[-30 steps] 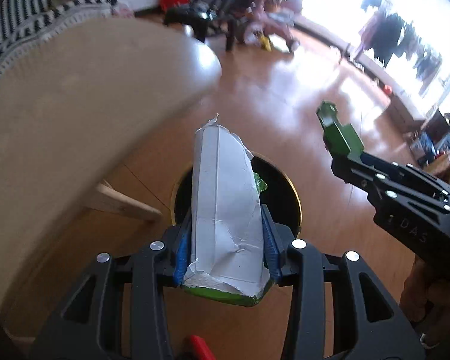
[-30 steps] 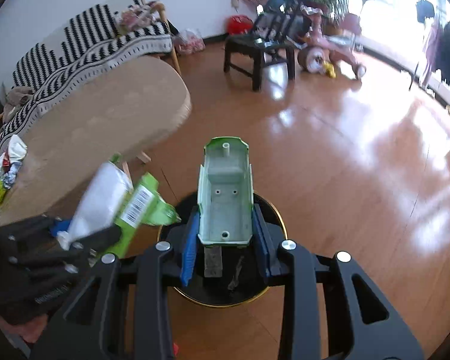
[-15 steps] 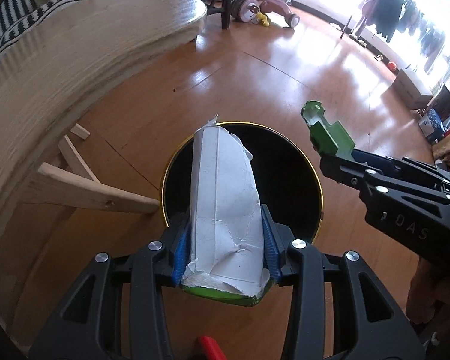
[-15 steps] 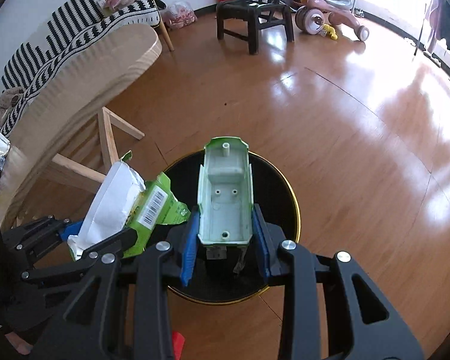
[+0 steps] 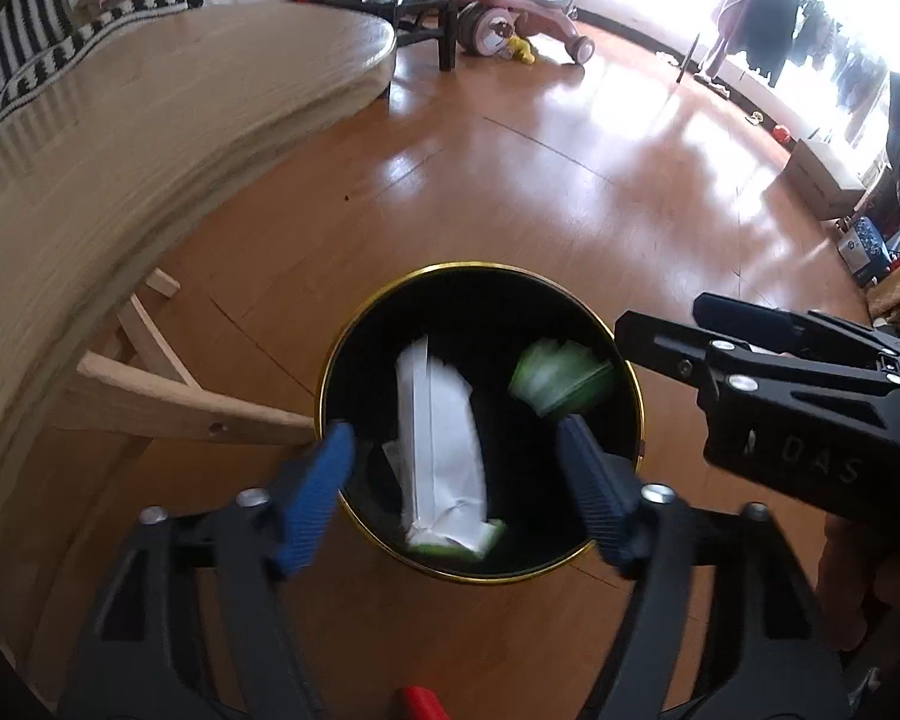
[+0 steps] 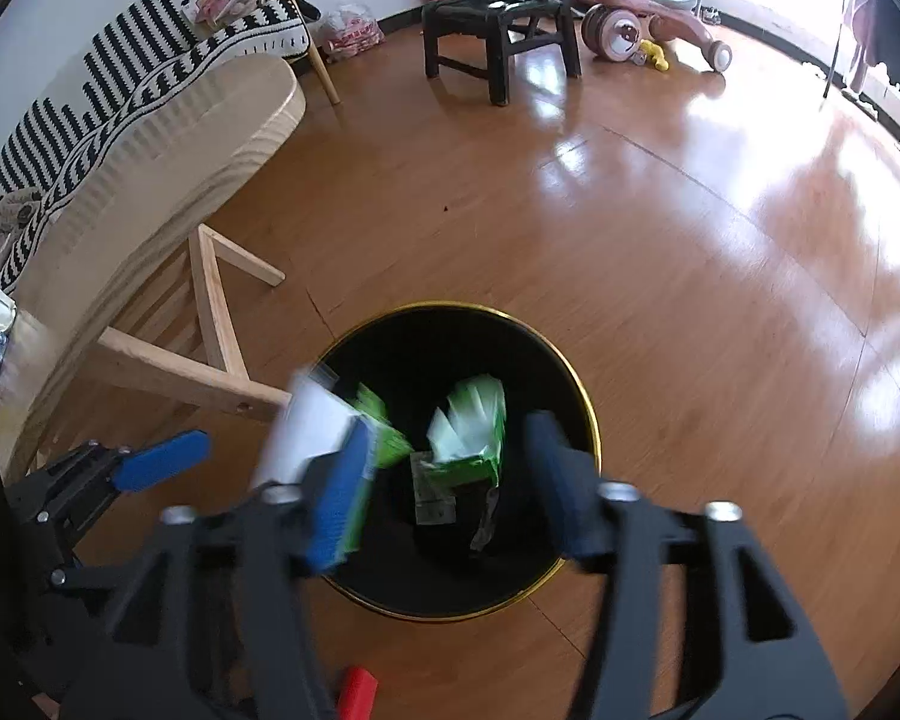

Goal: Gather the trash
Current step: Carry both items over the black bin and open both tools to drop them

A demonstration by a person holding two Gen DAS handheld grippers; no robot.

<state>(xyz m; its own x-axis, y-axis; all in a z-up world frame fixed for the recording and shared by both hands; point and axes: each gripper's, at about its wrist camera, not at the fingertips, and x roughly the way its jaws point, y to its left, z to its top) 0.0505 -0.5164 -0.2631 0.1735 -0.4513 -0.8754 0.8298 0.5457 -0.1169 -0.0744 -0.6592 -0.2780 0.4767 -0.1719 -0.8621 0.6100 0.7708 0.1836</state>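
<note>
A black bin with a gold rim [image 5: 633, 384] [image 6: 591, 420] stands on the wooden floor below both grippers. My left gripper [image 5: 459, 450] is open above it, and the white and green wrapper [image 5: 441, 450] [image 6: 312, 426] falls free between its fingers into the bin. My right gripper [image 6: 450, 468] is open too, and the green plastic piece [image 6: 471, 432] [image 5: 561, 375] drops, blurred, into the bin. Each gripper shows in the other's view: the right one [image 5: 660, 336] and the left one [image 6: 168, 462]. Paper scraps lie in the bin's bottom.
A light wooden table [image 5: 120, 138] [image 6: 168, 138] with slanted legs stands just left of the bin. A striped sofa [image 6: 120, 78], a dark chair [image 6: 498, 24] and a pink ride-on toy [image 6: 648, 24] stand farther back on the floor.
Both grippers have opened. The wrapper has left the left gripper and the green plastic piece has left the right one; both now fall into the bin.
</note>
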